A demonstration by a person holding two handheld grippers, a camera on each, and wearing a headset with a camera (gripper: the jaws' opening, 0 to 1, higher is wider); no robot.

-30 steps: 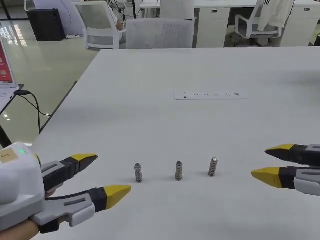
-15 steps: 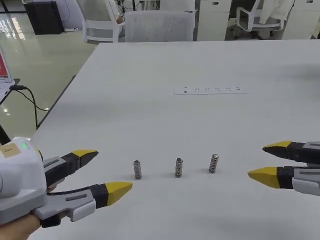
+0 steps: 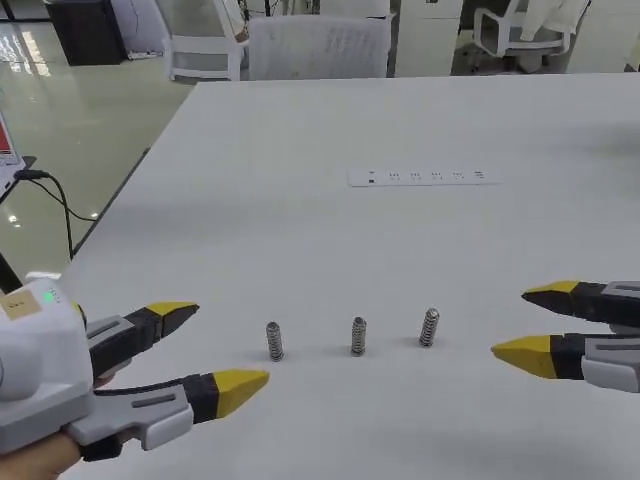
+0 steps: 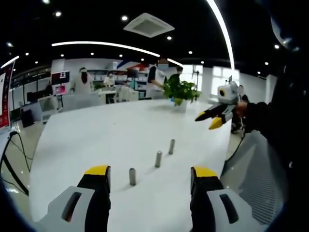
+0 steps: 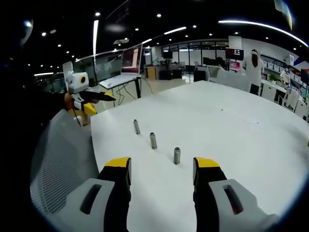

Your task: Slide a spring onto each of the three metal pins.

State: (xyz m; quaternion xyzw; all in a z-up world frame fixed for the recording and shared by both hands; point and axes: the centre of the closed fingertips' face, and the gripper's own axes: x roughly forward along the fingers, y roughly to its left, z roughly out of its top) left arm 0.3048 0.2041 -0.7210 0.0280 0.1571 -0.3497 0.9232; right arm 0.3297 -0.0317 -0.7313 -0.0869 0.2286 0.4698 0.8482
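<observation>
White worktop [image 3: 300, 230] with a few small things.
Three spring-covered pins [image 3: 358, 336] stand upright in a row near the front; a white power strip [image 3: 423, 178] lies farther back.

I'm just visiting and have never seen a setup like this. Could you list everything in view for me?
Table: one, white, under everything.
Pins with springs: three, silvery, upright in a row between the grippers.
Power strip: one, white, flat on the table beyond the pins.
Chairs: at least two, white and grey, past the table's far edge.
Cable: one, black, on the floor at left.
Plant: one, green, near one end of the table.
Left gripper: one, grey with yellow tips, open, left of the pins.
Right gripper: one, same colours, open, right of the pins.
</observation>
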